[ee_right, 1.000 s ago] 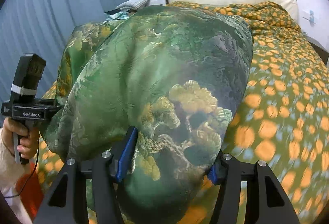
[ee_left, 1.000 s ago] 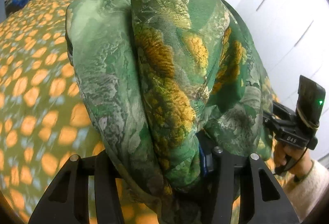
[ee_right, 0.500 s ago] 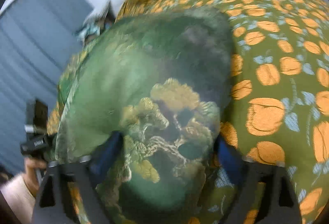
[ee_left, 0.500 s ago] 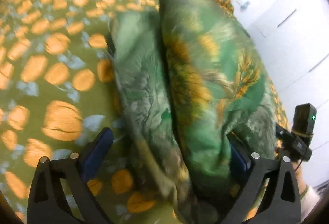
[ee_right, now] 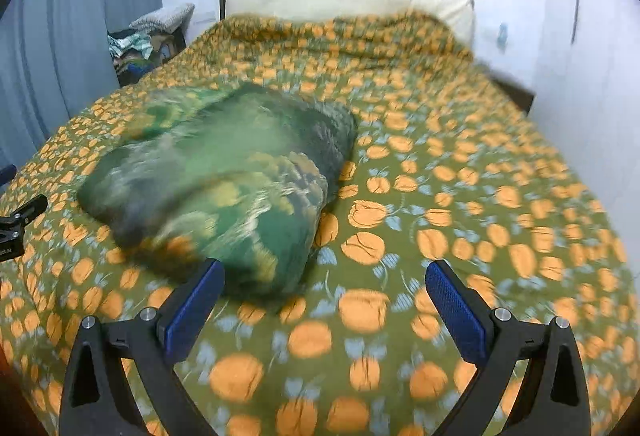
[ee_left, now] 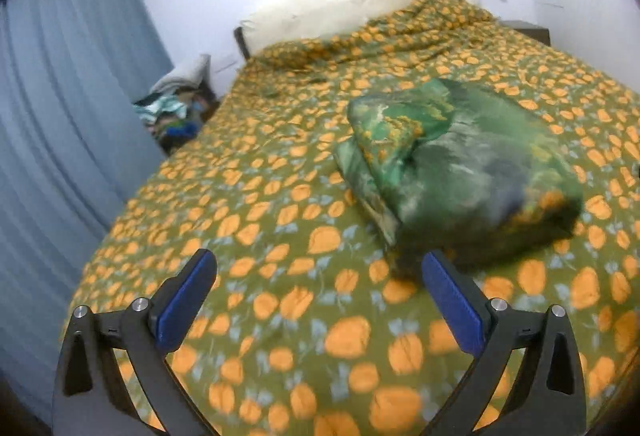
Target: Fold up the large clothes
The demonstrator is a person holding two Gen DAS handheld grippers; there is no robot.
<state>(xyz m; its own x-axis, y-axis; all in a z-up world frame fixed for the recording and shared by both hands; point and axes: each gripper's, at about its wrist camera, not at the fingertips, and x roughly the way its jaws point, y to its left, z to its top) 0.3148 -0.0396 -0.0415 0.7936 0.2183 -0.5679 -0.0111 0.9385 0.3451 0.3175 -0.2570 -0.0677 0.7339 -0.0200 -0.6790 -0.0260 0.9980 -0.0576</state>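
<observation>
The large green patterned garment lies folded into a thick bundle on the orange-and-green bedspread. In the left wrist view it sits ahead and to the right of my left gripper, whose jaws are opening with nothing between them. In the right wrist view the same bundle lies ahead and to the left of my right gripper, which is open and empty; its left fingertip overlaps the bundle's near edge in the picture. Both views are blurred.
Pillows line the headboard at the far end. A blue curtain hangs on the left, with a pile of clothes beside the bed. A dark nightstand stands at the far right. Part of the other gripper shows at the left edge.
Both grippers held the green bundle up, then opened and let it go. It now lies on the bed, and both grippers have drawn back from it.
</observation>
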